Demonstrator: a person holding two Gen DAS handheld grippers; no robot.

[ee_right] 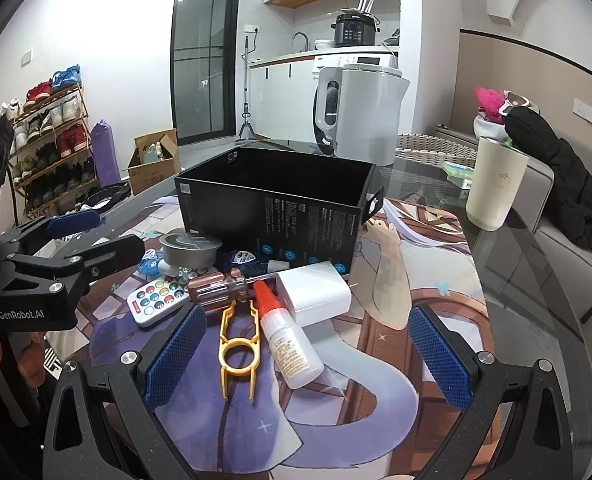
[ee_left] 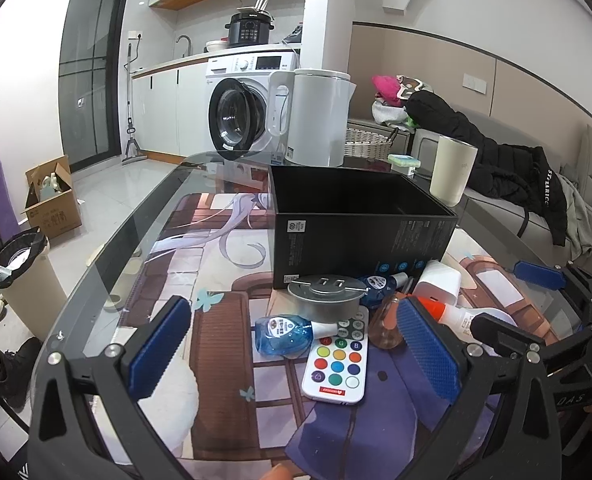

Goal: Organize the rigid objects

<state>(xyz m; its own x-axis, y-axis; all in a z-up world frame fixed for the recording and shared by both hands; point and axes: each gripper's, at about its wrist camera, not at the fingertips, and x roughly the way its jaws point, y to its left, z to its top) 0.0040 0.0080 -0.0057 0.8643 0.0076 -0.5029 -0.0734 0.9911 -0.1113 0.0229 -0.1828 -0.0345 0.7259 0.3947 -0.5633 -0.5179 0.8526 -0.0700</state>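
Observation:
An open black box [ee_left: 360,216] [ee_right: 276,200] stands on the glass table. In front of it lies a pile: a white colour-button remote [ee_left: 338,360] [ee_right: 158,300], a round metal tin [ee_left: 326,298] [ee_right: 190,250], blue packets [ee_left: 284,334], a screwdriver with a clear brown handle [ee_right: 220,286], a white charger [ee_right: 314,294], a white glue bottle with a red cap [ee_right: 288,344] and a yellow plastic tool [ee_right: 238,354]. My left gripper [ee_left: 296,356] is open over the remote and blue packet. My right gripper [ee_right: 308,356] is open around the glue bottle and yellow tool, empty.
A white kettle [ee_left: 320,116] [ee_right: 364,114] stands behind the box, a cream cup [ee_left: 452,172] [ee_right: 496,184] to the right. A patterned mat lies under the glass. A bin [ee_left: 20,272] and cardboard box [ee_left: 52,204] stand on the floor at left; a sofa with a black jacket [ee_left: 496,152] at right.

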